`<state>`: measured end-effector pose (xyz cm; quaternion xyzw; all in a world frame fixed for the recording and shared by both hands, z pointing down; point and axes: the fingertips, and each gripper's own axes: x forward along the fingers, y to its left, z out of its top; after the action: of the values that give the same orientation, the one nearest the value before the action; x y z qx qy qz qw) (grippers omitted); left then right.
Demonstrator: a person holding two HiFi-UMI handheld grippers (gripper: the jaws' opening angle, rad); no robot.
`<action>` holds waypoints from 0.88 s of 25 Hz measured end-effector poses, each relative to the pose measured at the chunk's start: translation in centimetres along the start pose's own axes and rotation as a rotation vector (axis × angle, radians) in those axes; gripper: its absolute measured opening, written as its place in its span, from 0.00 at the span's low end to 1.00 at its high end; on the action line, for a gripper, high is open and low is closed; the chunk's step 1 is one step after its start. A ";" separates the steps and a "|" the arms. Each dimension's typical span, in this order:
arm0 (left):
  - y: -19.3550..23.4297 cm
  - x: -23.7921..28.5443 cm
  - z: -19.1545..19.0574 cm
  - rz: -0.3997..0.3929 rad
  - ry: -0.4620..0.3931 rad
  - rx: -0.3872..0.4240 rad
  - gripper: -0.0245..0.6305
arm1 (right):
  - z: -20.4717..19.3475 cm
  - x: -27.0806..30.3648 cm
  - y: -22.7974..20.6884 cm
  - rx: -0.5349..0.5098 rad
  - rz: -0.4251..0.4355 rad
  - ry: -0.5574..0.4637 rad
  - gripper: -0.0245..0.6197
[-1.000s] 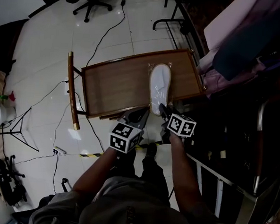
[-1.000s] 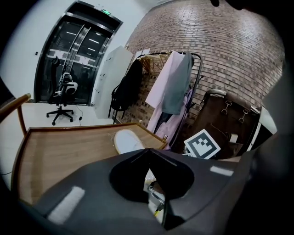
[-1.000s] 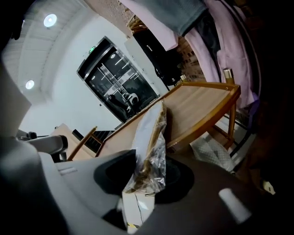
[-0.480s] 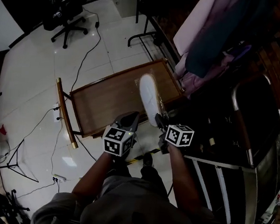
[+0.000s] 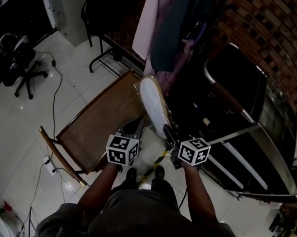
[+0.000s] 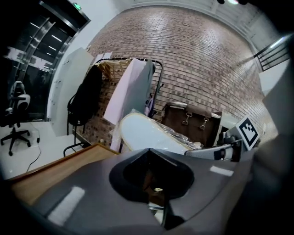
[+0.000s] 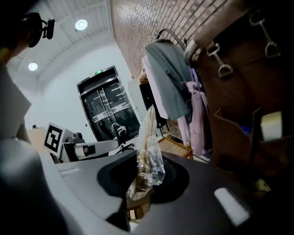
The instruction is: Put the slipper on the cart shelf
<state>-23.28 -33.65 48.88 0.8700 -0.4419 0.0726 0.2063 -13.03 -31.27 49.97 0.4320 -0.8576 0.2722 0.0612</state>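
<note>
A white slipper (image 5: pixel 152 103) in clear plastic wrap hangs raised over the right end of the wooden cart shelf (image 5: pixel 95 130), toe pointing away from me. My right gripper (image 5: pixel 168 133) is shut on its heel end; the right gripper view shows the crinkled wrap (image 7: pixel 147 156) pinched between the jaws. My left gripper (image 5: pixel 137 126) sits just left of the slipper, over the shelf's near edge, jaws together with nothing in them. In the left gripper view the slipper (image 6: pixel 147 135) rises beyond the shut jaws, next to the shelf (image 6: pixel 59 167).
A clothes rack (image 5: pixel 164 26) with hanging garments stands behind the cart. At the right are a dark cabinet (image 5: pixel 235 96) and a brown bag (image 6: pixel 190 121). An office chair (image 5: pixel 19 57) and cables (image 5: pixel 52 99) lie on the white floor at the left.
The slipper lay on the shelf a second ago; now it is lifted off it in the right gripper. The head view has swung right, and the left gripper has stayed beside the slipper.
</note>
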 end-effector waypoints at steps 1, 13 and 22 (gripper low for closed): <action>-1.1 0.4 0.1 -0.031 0.003 0.014 0.05 | 0.5 -1.5 -0.1 -0.008 -0.025 -0.024 0.12; -19.7 3.7 -4.5 -0.326 0.077 0.117 0.05 | -2.1 -22.0 -3.6 0.016 -0.267 -0.222 0.12; -34.4 2.7 -9.9 -0.422 0.135 0.187 0.05 | -8.1 -37.2 -5.7 0.058 -0.342 -0.275 0.12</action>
<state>6.34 -13.40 48.49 0.9516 -0.2267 0.1266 0.1645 13.35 -3.46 46.50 0.6057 -0.7639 0.2211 -0.0237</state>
